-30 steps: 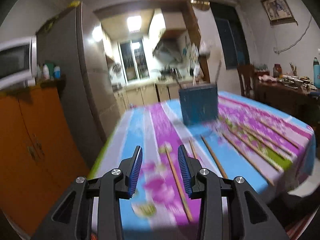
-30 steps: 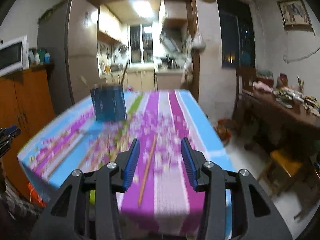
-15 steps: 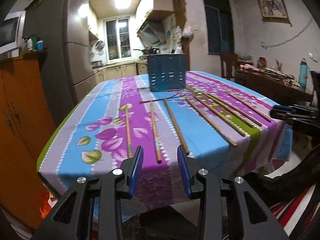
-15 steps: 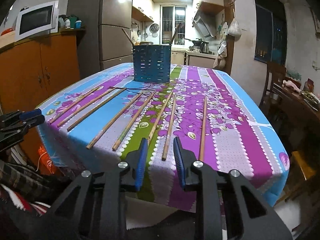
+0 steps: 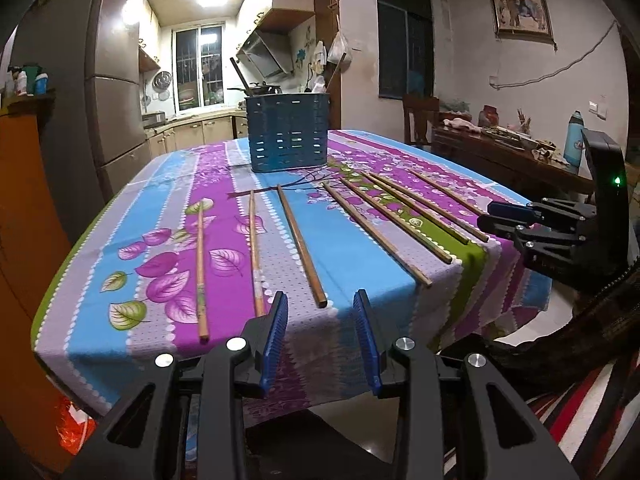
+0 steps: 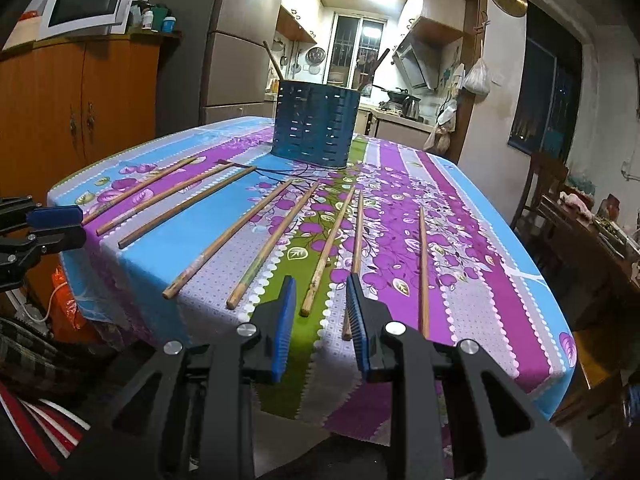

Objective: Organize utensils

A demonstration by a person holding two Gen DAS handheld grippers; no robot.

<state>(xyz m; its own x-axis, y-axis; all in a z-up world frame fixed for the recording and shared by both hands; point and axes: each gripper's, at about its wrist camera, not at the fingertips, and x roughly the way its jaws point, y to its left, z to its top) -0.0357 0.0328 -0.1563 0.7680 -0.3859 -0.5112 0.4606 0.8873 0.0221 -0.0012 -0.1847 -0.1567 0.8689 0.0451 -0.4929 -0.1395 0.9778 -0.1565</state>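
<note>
Eight wooden chopsticks [image 6: 256,258] lie flat on the floral-clothed surface [image 6: 480,280], fanned out in a row with their long axes running from the near edge back toward the blue slotted holder [image 6: 314,132] that stands upright near the middle of the far half. Their far tips converge toward the holder's base; their near ends spread along the front edge. In the left wrist view three sticks lie to the left, the leftmost chopstick [image 5: 201,268] almost parallel to its neighbour, and five more angle off to the right. A couple of sticks stand tilted inside the holder [image 5: 289,132].

The left gripper [image 5: 320,336] hovers just off the near edge of the surface, fingers [image 5: 276,340] moderately wide and empty. The right gripper [image 6: 320,322] hangs over the near edge, fingers [image 6: 285,322] apart at a middling gap and holding nothing, with one chopstick's near end [image 6: 306,310] showing between them and another beside the right finger.
</note>
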